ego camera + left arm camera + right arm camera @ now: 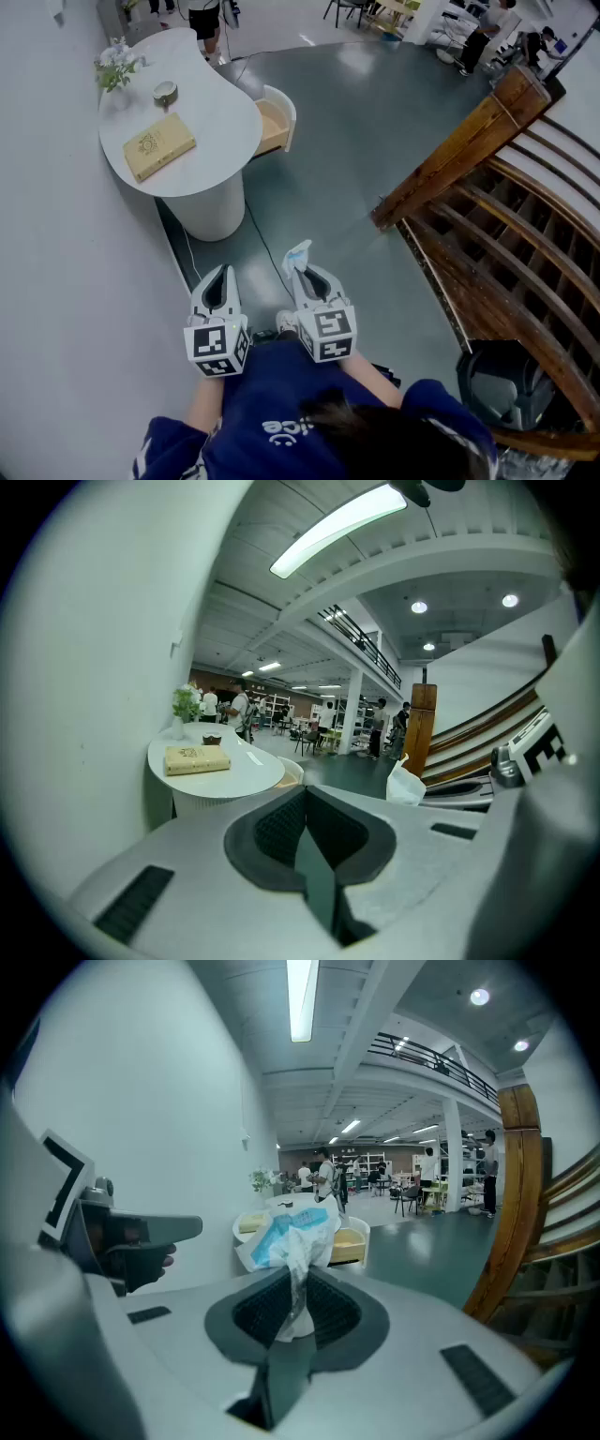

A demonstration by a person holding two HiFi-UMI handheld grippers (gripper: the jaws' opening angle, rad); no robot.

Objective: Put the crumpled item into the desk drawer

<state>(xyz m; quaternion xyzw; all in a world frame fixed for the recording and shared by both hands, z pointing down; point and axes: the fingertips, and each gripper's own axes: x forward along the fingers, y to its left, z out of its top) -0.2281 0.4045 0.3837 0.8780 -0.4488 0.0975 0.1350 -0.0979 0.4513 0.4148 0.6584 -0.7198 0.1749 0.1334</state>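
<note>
- Right gripper (299, 269) lower centre of head view, jaws clamped on the crumpled item (298, 251); white and blue wad sticks up past the jaw tips.
- Right gripper view: same grip, crumpled item (292, 1234) pinched between the dark pads, its bulk bunched above the right gripper (294, 1288), blue print on the upper part.
- Left gripper (221, 273) just beside the right one, lower centre-left of head view; jaws together, nothing between them.
- Left gripper view confirms it: left gripper (306, 808) pads meet in a line, nothing held.
- Left gripper view also catches the crumpled item (405, 784) right of centre, at the tip of the other tool.
- Desk (220, 131) upper left of head view, white, rounded top, against the wall; well apart from both grippers.
- Drawer (277, 118) on the desk's right side stands pulled open, light wood inside; contents cannot be made out.
- Right gripper view: drawer (345, 1239) shows just right of the held item, far behind it.
- On the desk: tan book (159, 146), small round dish (166, 91), plant (115, 66) at the far end.
- Cable (259, 232) runs over the grey floor (347, 141) from the desk base toward the grippers.
- Wooden stair rail (459, 150) fills the right side of head view.
- Person in a dark blue top (272, 412) at the bottom edge, holding both grippers.
</note>
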